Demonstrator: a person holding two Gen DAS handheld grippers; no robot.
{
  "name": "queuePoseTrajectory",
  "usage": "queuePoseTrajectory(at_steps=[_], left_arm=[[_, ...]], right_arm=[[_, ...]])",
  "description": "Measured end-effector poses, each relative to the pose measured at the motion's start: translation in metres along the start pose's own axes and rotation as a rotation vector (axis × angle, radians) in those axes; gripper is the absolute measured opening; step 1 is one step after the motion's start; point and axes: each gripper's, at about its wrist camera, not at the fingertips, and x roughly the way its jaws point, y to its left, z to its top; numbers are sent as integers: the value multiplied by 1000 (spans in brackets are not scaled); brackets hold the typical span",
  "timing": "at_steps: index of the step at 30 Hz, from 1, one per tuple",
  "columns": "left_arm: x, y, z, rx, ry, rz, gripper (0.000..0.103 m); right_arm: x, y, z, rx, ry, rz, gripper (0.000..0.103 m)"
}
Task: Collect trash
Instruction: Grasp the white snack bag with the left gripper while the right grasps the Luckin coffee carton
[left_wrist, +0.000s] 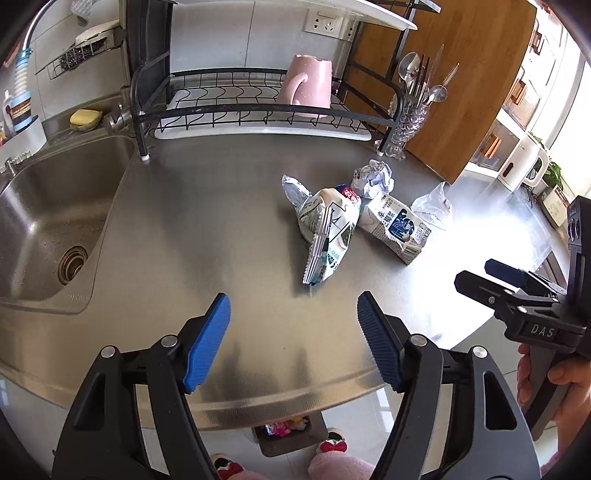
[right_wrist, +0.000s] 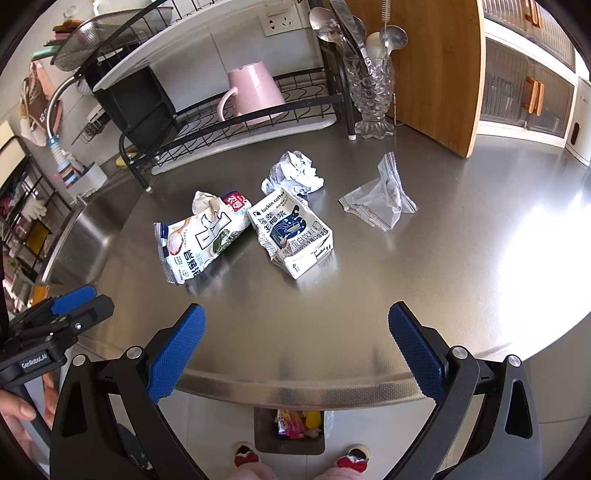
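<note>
Trash lies on the steel counter (left_wrist: 207, 229): a white snack bag (left_wrist: 327, 232) (right_wrist: 199, 236), a crushed Luckin carton (left_wrist: 397, 230) (right_wrist: 295, 236), a crumpled paper ball (left_wrist: 373, 177) (right_wrist: 295, 171) and a clear plastic bag (left_wrist: 434, 206) (right_wrist: 380, 199). My left gripper (left_wrist: 293, 339) is open and empty, over the counter's front edge, short of the snack bag. My right gripper (right_wrist: 295, 347) is open and empty, near the front edge, short of the carton. It also shows at the right of the left wrist view (left_wrist: 484, 275). A small bin (right_wrist: 290, 430) with wrappers inside stands on the floor below the edge.
A sink (left_wrist: 48, 206) is at the left. A black dish rack (left_wrist: 251, 110) with a pink mug (left_wrist: 306, 86) stands at the back, beside a glass utensil holder (right_wrist: 371, 92) and a wooden board (right_wrist: 443, 66). A white kettle (left_wrist: 522, 162) is far right.
</note>
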Motion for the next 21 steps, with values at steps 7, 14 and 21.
queuePoseTrajectory(at_steps=[7,14,21], left_arm=[[30,-7,26,-12,10,-12,67],[62,-8,41,-26,31,-21,61],[87,-4,45,-41,65,-35,42]], right_arm=[[31,6,18,-108,20,-21,100],[60,-4,31,-93,55,14,98],[83,4,35,-174,58,11,89]])
